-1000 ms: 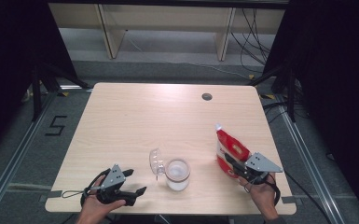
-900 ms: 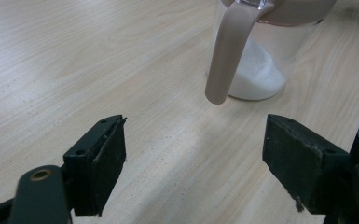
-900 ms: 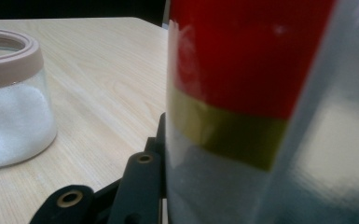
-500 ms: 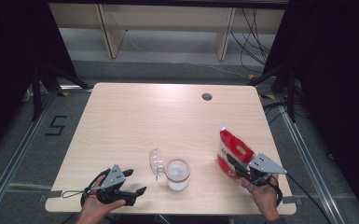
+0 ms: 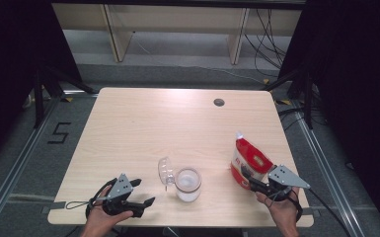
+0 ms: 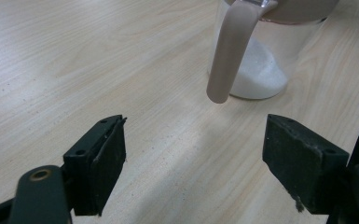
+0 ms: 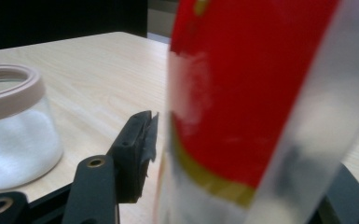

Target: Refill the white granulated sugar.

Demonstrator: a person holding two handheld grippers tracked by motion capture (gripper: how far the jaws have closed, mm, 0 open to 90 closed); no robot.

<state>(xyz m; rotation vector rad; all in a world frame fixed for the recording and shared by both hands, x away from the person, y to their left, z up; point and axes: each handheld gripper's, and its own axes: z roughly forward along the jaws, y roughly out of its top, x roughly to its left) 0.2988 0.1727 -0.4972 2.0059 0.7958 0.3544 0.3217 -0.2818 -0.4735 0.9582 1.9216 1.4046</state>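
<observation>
In the high view, the left tool (image 5: 142, 191) rested at the near left edge of the wooden tabletop (image 5: 143, 128) with its jaws spread wide and nothing between them, and it pointed toward the glass jar (image 5: 188, 184). The jar stood near the front edge, between the two tools, and its clear hinged lid (image 5: 164, 172) was swung open to the left side. White powder filled the lower part of the jar. At the near right, the right tool (image 5: 246, 174) pinched the lower part of a red and white pouch (image 5: 249, 161), which stood nearly upright on the tabletop, well apart from the jar. In the left gripper view, the left tool (image 6: 193, 161) had its two black jaws far apart over bare wood, and the jar (image 6: 261, 70) stood just ahead of them with a beige band (image 6: 228, 51) hanging down in front of its wall. In the right gripper view, the pouch (image 7: 256, 107) was very close and blurred between the jaws of the right tool (image 7: 242, 172), and the jar (image 7: 14, 130) with its beige rim stood at the left.
</observation>
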